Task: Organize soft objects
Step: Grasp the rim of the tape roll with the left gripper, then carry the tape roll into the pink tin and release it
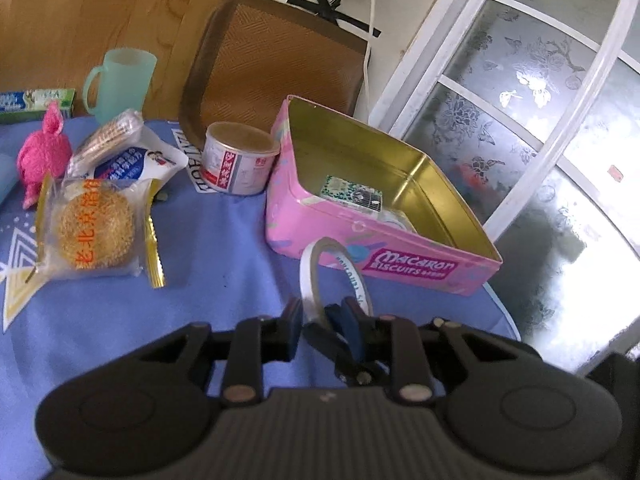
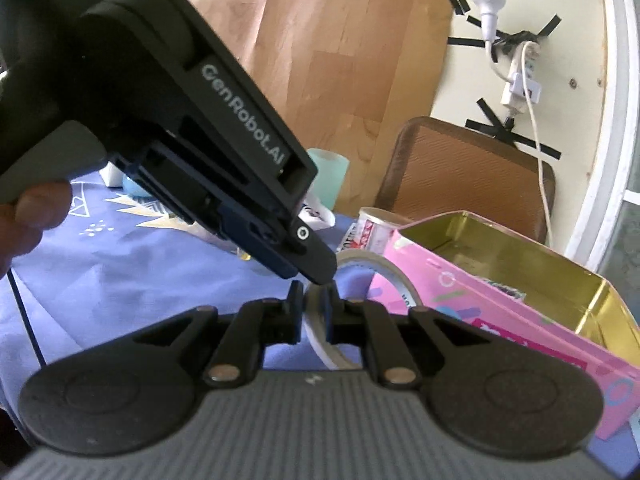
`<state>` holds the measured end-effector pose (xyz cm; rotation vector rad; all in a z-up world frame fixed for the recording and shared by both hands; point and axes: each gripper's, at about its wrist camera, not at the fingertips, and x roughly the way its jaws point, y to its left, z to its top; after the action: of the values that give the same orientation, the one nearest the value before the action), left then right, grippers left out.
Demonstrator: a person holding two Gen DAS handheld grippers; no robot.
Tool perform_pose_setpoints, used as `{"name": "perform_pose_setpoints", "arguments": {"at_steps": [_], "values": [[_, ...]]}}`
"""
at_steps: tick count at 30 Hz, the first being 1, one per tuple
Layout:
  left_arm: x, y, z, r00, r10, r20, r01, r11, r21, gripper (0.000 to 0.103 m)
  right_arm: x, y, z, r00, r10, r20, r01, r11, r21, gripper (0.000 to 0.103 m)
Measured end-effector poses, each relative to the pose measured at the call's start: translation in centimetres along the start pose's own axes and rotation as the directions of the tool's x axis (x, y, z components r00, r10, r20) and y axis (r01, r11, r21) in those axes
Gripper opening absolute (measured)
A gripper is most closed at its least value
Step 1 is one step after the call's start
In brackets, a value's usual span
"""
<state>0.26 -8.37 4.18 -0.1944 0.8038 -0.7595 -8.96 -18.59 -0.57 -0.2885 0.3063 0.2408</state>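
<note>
A white tape roll (image 1: 316,268) stands on edge above the blue tablecloth (image 1: 208,264), just in front of the open pink biscuit tin (image 1: 416,266). My left gripper (image 1: 324,308) is shut on the roll's band. In the right wrist view the same tape roll (image 2: 384,266) has its near band pinched between the pads of my right gripper (image 2: 313,296), while the left gripper (image 2: 316,270) reaches in from the upper left onto the roll's top. The right gripper's blue fingertips (image 1: 340,324) show beside the band. A pink plush toy (image 1: 40,156) lies at the far left.
A wrapped round pastry (image 1: 94,232), a snack packet (image 1: 132,160) and a can (image 1: 240,164) lie left of the tin. A green mug (image 1: 120,80) and a toothpaste box (image 1: 36,102) sit behind. A brown chair (image 1: 276,64) stands past the table. A hand (image 2: 36,208) holds the left gripper.
</note>
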Motion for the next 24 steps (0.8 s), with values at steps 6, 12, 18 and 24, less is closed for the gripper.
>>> {"name": "perform_pose_setpoints", "arguments": {"at_steps": [6,12,18,24], "values": [[-0.2,0.1,0.5,1.000,-0.026,0.011,0.026,0.999,-0.026,0.022,-0.7,1.4,-0.5,0.997,-0.050,0.052,0.054,0.995,-0.083,0.012],[-1.1,-1.6,2.7,0.994,-0.085,0.065,0.084,0.996,0.016,0.022,-1.7,1.2,0.7,0.978,-0.142,0.151,0.164,0.977,-0.139,0.012],[2.0,-5.1,7.0,0.989,-0.101,0.109,0.088,0.989,0.116,0.025,-0.1,-2.7,2.1,0.936,-0.290,0.198,0.326,0.928,-0.179,0.012],[5.3,-5.2,7.1,0.994,-0.026,0.103,0.018,0.996,0.086,0.027,4.4,-8.7,0.7,0.870,-0.493,0.032,0.491,0.857,-0.154,0.016]]}}
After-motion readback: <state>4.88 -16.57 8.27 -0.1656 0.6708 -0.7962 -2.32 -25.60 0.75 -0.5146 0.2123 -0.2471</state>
